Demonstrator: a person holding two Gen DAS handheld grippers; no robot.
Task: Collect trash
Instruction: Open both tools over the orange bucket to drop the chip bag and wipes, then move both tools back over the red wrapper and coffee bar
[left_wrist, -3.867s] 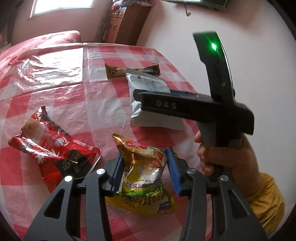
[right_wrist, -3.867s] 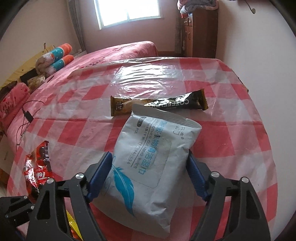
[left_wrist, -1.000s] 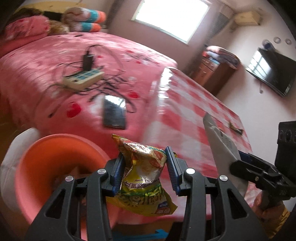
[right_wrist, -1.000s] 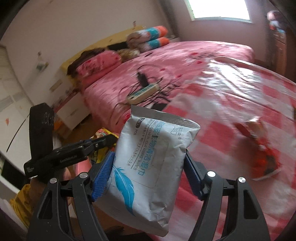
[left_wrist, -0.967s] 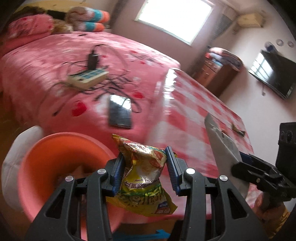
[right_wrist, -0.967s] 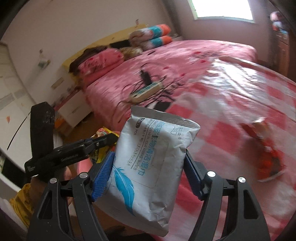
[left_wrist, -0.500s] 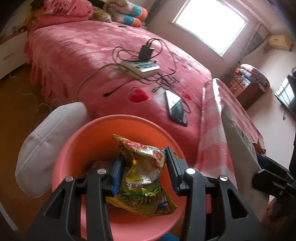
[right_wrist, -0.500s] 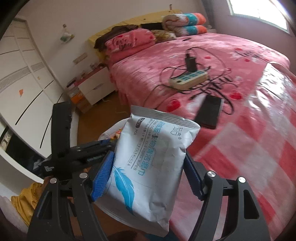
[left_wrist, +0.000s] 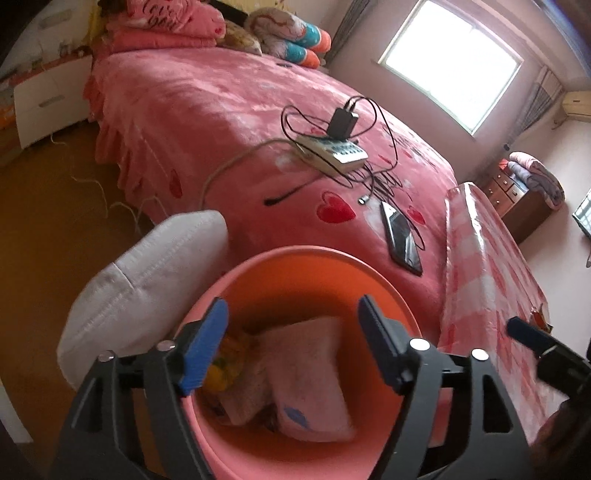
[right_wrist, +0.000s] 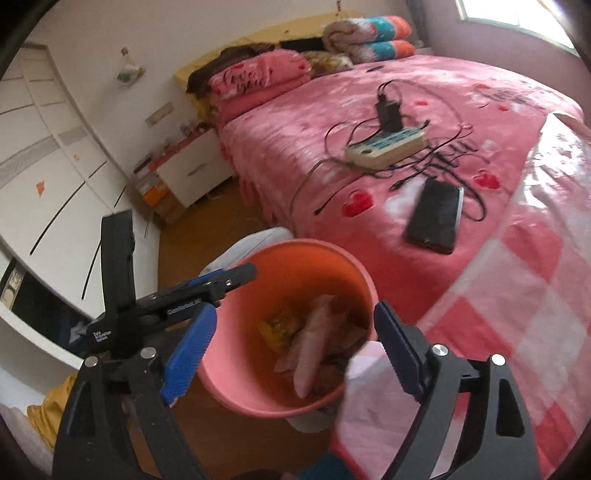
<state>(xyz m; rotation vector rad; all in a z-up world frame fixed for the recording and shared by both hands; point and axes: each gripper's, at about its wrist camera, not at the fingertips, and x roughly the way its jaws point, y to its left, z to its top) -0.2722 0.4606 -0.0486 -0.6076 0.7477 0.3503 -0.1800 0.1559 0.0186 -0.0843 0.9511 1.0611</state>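
Observation:
An orange-pink bin (left_wrist: 306, 269) stands on the floor beside the bed; it also shows in the right wrist view (right_wrist: 332, 262). Inside lie the white wipes pack (left_wrist: 306, 373), also in the right wrist view (right_wrist: 314, 347), and the yellow snack bag (left_wrist: 225, 365), also in the right wrist view (right_wrist: 277, 328). My left gripper (left_wrist: 291, 343) is open and empty above the bin. My right gripper (right_wrist: 291, 350) is open and empty above the bin's near side. The left gripper shows from the side in the right wrist view (right_wrist: 221, 278).
A pink bed (left_wrist: 258, 122) carries a power strip (left_wrist: 332, 155) with cables and a black phone (left_wrist: 400, 236). A white cushion (left_wrist: 144, 280) leans against the bin. The table with the red-checked cloth (left_wrist: 491, 280) is at the right. A white nightstand (right_wrist: 184, 173) stands at the wall.
Both grippers have opened above the bin. The yellow snack bag and the white wipes pack have dropped out of the jaws into the bin.

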